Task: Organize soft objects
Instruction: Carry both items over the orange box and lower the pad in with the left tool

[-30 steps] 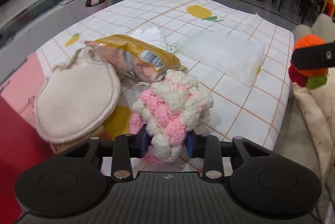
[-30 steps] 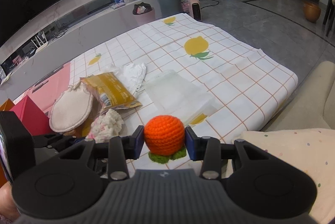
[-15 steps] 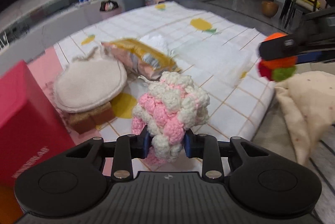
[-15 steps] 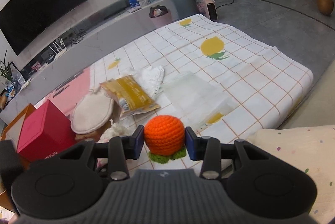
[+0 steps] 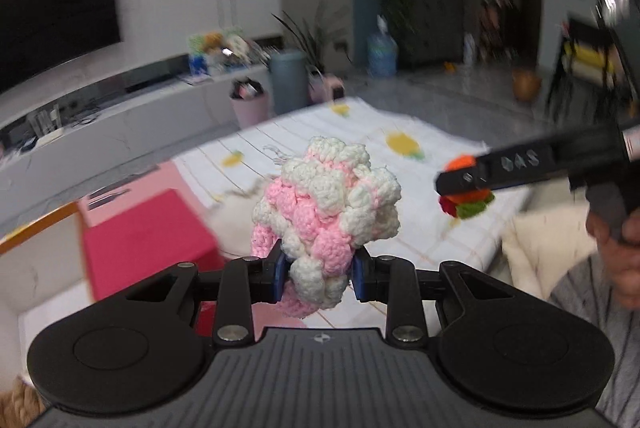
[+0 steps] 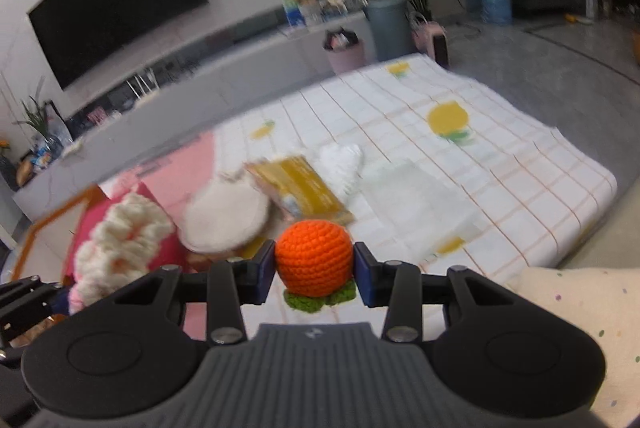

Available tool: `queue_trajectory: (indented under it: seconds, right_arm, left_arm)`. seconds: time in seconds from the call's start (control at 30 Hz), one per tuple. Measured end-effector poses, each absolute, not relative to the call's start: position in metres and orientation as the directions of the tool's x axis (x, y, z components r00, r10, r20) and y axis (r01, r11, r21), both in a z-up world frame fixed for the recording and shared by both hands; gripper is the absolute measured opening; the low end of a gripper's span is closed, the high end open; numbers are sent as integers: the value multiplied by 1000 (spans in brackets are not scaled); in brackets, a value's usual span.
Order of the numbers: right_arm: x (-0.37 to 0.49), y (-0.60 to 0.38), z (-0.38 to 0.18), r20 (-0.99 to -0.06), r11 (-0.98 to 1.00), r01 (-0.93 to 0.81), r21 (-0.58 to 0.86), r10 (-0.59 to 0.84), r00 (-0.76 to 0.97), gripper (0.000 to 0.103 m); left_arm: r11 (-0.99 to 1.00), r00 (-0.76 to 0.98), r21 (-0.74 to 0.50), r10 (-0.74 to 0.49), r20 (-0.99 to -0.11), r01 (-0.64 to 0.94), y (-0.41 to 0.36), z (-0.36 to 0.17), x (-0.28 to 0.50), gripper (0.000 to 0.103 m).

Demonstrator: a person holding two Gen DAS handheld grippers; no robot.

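My left gripper (image 5: 319, 274) is shut on a pink and white crocheted toy (image 5: 328, 203), held up in the air above the near edge of the checked cloth (image 5: 400, 163). In the right wrist view that toy (image 6: 120, 244) shows blurred at the lower left. My right gripper (image 6: 315, 274) is shut on an orange crocheted ball with a green base (image 6: 314, 258). From the left wrist view the ball (image 5: 466, 197) hangs to the right, pinched in the right gripper's black fingers (image 5: 520, 167).
On the checked cloth (image 6: 480, 155) lie a cream round pad (image 6: 226, 218), a yellow packet (image 6: 298, 183), a white cloth (image 6: 342, 159) and a clear bag (image 6: 416, 195). A red box (image 5: 140, 240) stands at the left. A dotted cushion (image 6: 580, 308) lies at the right.
Both grippers have risen with their toys, the left one more, so the room behind now fills the views. The red box has come into view at the left.
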State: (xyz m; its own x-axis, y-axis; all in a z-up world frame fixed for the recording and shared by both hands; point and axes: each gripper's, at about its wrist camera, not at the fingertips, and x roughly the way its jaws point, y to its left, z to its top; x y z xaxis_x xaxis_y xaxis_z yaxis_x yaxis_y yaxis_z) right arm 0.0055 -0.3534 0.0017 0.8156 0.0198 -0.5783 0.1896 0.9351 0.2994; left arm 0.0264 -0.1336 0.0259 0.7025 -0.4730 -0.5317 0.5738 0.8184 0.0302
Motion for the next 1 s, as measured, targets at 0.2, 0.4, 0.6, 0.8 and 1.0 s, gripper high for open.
queue_trajectory:
  seconds: [0.2,0.4,0.6,0.8,1.0]
  right_arm:
    - [-10,-294,38,-438,984,63,168,18,899,41]
    - [-10,-217,64,-383,991,-83,103,117,916,41]
    - [-3,-150,70,-363,978,-165,124,200,910,41]
    - [6,-110,57,-360,978,-186,92,207,910,41]
    - [13,-106,42,-399,978,-182,98,207,893,41]
  left_arm:
    - [900,790,-57,-408,-458,432,-71,42,35,35]
    - [962,846,-113,-274,-458,250,-22,45,56,35]
    - [968,739,-176,-249,-626,177,11,21,86,36]
    - [951,570,-270,-306,-762,150,33,-12,108,36]
    - [909,489,-399,-403,-774,120,35,-30,124,36]
